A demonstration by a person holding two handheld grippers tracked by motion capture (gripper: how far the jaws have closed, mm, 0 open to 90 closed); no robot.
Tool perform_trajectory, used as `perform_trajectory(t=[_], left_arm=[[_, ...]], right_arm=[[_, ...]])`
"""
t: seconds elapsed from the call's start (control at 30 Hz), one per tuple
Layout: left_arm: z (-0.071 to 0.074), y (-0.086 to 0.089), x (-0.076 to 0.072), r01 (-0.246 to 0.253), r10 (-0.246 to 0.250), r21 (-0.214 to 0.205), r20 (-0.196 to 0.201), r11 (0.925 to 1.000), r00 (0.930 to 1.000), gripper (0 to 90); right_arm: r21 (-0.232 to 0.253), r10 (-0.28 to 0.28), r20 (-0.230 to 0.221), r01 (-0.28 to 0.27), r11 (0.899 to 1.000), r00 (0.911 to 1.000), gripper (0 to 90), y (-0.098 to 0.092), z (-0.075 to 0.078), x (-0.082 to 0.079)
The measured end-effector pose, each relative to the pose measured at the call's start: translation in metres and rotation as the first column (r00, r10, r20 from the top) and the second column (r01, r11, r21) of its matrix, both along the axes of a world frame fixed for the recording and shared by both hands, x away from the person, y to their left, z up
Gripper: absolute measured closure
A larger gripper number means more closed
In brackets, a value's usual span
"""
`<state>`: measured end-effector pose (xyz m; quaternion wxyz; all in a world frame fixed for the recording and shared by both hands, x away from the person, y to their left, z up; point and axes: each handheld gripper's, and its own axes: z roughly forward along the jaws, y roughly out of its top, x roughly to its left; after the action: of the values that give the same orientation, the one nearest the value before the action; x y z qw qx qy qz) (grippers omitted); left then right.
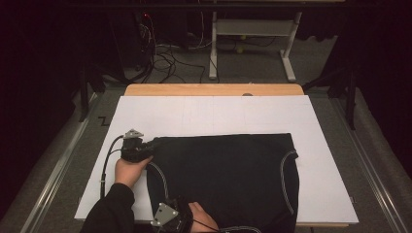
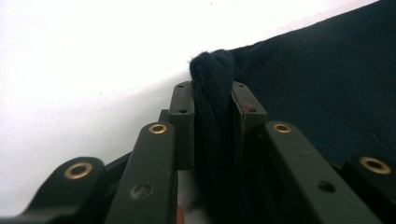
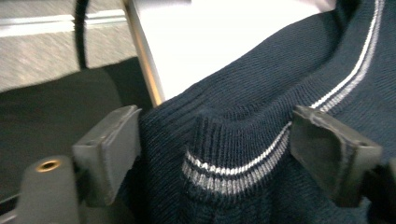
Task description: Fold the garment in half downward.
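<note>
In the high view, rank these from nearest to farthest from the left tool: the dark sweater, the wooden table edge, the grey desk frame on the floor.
1. Dark sweater: its corner is pinched in the left tool.
2. Wooden table edge: beyond the white board, at the far side.
3. Grey desk frame: farthest, on the floor behind the table.

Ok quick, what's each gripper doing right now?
Left gripper: shut on a fold of the dark sweater.
Right gripper: open, jaws astride the sweater's striped ribbed edge.

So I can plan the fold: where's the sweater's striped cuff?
In the right gripper view the striped cuff sits between the right gripper's open jaws, near the board's front edge.
</note>
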<state>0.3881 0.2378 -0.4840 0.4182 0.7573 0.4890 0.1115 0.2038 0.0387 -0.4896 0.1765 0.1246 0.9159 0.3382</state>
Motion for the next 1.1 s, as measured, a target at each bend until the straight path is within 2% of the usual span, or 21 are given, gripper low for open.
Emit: perform_trajectory(t=[0.07, 0.2, 0.33, 0.67, 0.8, 0.83, 0.87, 0.9, 0.97, 1.1], left_arm=[[0.0, 0.0, 0.0, 0.001, -0.001, 0.002, 0.001, 1.0, 1.0, 69.9], [0.0, 0.0, 0.0, 0.002, -0.002, 0.005, 0.001, 1.0, 1.0, 69.9], [0.0, 0.0, 0.0, 0.003, -0.003, 0.004, 0.0, 1.0, 1.0, 69.9], [0.0, 0.0, 0.0, 0.007, -0.007, 0.002, -0.001, 1.0, 1.0, 69.9], [0.0, 0.0, 0.0, 0.008, -0.008, 0.001, -0.002, 1.0, 1.0, 69.9], [0.0, 0.0, 0.0, 0.008, -0.008, 0.0, -0.002, 1.0, 1.0, 69.9], [0.0, 0.0, 0.0, 0.007, -0.007, 0.0, -0.002, 1.0, 1.0, 69.9], [0.0, 0.0, 0.0, 0.007, -0.007, 0.0, -0.002, 1.0, 1.0, 69.9], [0.0, 0.0, 0.0, 0.007, -0.007, -0.001, -0.003, 1.0, 1.0, 69.9], [0.0, 0.0, 0.0, 0.006, -0.006, -0.002, -0.004, 1.0, 1.0, 69.9]], right_arm=[[-0.016, -0.012, 0.042, 0.013, 1.0, 0.999, 28.3, 0.001, -0.001, -0.002], [-0.019, -0.01, 0.046, 0.011, 1.0, 0.9989, 33.9, -0.001, 0.001, -0.001], [-0.003, -0.004, 0.031, 0.004, 1.0, 0.9995, 39.5, -0.003, 0.003, 0.0], [-0.005, 0.034, 0.019, -0.034, 0.999, 0.9992, 53.3, -0.005, 0.006, -0.002], [0.016, 0.04, 0.003, -0.04, 0.999, 0.9992, 60.2, -0.006, 0.007, -0.001], [0.023, 0.041, -0.004, -0.041, 0.999, 0.9991, 64.1, -0.007, 0.008, -0.001], [0.034, 0.022, -0.003, -0.022, 0.999, 0.9997, 75.9, -0.008, 0.009, 0.0], [0.038, 0.013, -0.007, -0.013, 0.999, 0.9999, 76.5, -0.01, 0.009, 0.003], [0.064, 0.014, -0.049, -0.011, 0.998, 0.9987, 77.6, -0.013, 0.01, 0.008], [0.061, 0.019, -0.038, -0.016, 0.998, 0.9991, 79.2, -0.013, 0.01, 0.008]])
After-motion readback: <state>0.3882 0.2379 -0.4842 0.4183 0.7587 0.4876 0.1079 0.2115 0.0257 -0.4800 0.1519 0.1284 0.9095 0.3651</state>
